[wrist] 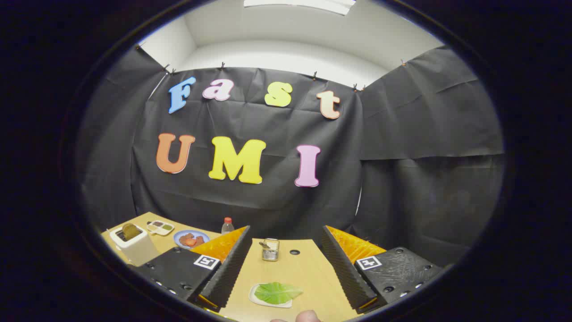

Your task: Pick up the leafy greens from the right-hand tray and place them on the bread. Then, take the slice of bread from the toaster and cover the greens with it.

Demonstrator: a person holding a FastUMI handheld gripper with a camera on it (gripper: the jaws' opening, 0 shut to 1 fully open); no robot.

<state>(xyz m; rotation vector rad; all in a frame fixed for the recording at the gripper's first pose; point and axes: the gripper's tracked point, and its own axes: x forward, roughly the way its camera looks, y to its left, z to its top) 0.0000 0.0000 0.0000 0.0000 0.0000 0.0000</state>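
While the gripper (283,273) stands wide open and grips nothing, the leafy greens (277,292) lie on a pale slice of bread (257,298) on the wooden table (308,273), between the fingers at lower centre. A small open tin (270,249) stands beyond. At lower left, the white toaster (134,245) holds what appears to be a slice of bread (130,230), near a blue plate (191,239), a small tray (161,227) and a bottle (227,226).

No readable text appears on anything on the desk (286,268). Each of the tool (286,261)'s spread fingers carries a square black-and-white marker (206,261), a coded pattern rather than words.
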